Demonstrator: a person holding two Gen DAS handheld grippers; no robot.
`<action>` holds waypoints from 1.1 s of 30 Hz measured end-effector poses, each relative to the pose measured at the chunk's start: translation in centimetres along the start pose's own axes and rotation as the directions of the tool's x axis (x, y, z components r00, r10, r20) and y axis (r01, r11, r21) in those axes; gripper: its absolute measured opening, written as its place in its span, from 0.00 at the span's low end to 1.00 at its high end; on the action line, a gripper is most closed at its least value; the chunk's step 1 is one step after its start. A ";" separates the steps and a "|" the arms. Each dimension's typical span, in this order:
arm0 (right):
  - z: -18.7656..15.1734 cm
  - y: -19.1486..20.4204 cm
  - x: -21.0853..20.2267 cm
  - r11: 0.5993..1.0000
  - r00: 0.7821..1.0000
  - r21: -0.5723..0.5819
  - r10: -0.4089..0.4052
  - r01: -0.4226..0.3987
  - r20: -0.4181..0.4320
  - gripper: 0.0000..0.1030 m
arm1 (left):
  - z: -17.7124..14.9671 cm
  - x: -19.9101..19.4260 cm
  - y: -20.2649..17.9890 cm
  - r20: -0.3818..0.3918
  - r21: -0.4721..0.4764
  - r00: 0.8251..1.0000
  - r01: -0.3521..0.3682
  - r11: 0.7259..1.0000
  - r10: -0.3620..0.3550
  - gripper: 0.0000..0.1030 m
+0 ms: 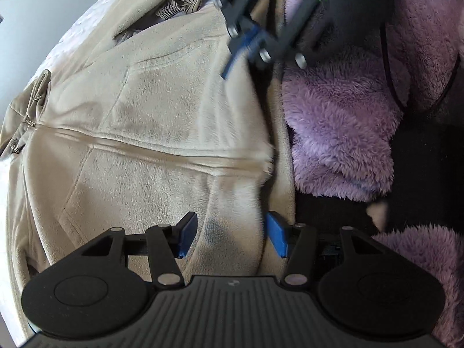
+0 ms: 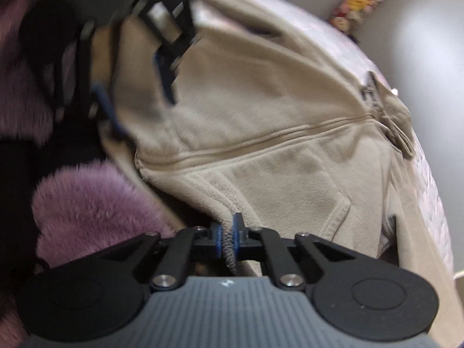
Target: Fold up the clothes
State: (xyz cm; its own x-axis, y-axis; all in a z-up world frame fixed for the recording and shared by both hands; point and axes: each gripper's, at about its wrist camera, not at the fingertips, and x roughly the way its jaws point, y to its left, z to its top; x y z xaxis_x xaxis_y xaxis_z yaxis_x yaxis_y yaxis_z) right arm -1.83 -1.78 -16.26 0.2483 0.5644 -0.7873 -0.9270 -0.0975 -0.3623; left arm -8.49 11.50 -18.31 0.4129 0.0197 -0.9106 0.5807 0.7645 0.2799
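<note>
A beige fleece zip jacket point(image 1: 162, 110) lies spread on the bed, zipper running across the middle; it also fills the right wrist view point(image 2: 275, 133). My left gripper point(image 1: 230, 236) is open, its blue pads either side of the jacket's bottom hem, fabric between them. My right gripper point(image 2: 229, 236) is shut on the jacket's hem edge, which bunches between the pads. The right gripper also shows blurred at the top of the left wrist view point(image 1: 246, 49), and the left gripper shows blurred at the upper left of the right wrist view point(image 2: 136, 92).
The person's purple fuzzy sleeves point(image 1: 342, 121) and dark clothing lie right beside the hem, also seen in the right wrist view point(image 2: 92, 203). A patterned garment point(image 1: 182, 0) lies beyond the jacket. The pale bed cover point(image 2: 435, 197) ends near a grey wall.
</note>
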 end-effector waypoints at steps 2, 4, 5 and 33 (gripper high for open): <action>-0.1 -1.1 -1.0 0.996 0.999 0.084 0.002 -0.005 0.033 0.07 | 0.1 0.2 0.1 -0.013 -0.011 1.000 -0.027 1.000 0.027 0.45; -0.2 -2.1 -1.9 0.990 0.999 0.142 0.013 -0.019 0.045 0.07 | 0.1 0.1 0.3 -0.016 -0.031 0.998 -0.059 0.998 0.059 0.25; -0.3 -2.2 -2.1 0.989 0.999 0.147 0.016 -0.023 0.045 0.07 | 0.1 -0.1 0.5 -0.008 -0.045 0.998 -0.069 0.997 0.069 0.16; -2.3 -4.3 -5.0 0.935 0.990 0.336 0.136 -0.117 -0.036 0.28 | -1.0 -3.2 5.6 0.008 -0.343 0.974 0.216 0.914 -0.228 0.51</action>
State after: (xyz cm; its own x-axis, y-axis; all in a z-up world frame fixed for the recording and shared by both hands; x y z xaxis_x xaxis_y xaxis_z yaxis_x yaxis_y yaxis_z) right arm 1.52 -6.13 -11.92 0.1296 0.5164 -0.8465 -0.9898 0.1185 -0.0792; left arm -7.28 16.41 -14.12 0.2751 -0.1598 -0.9480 0.3792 0.9242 -0.0457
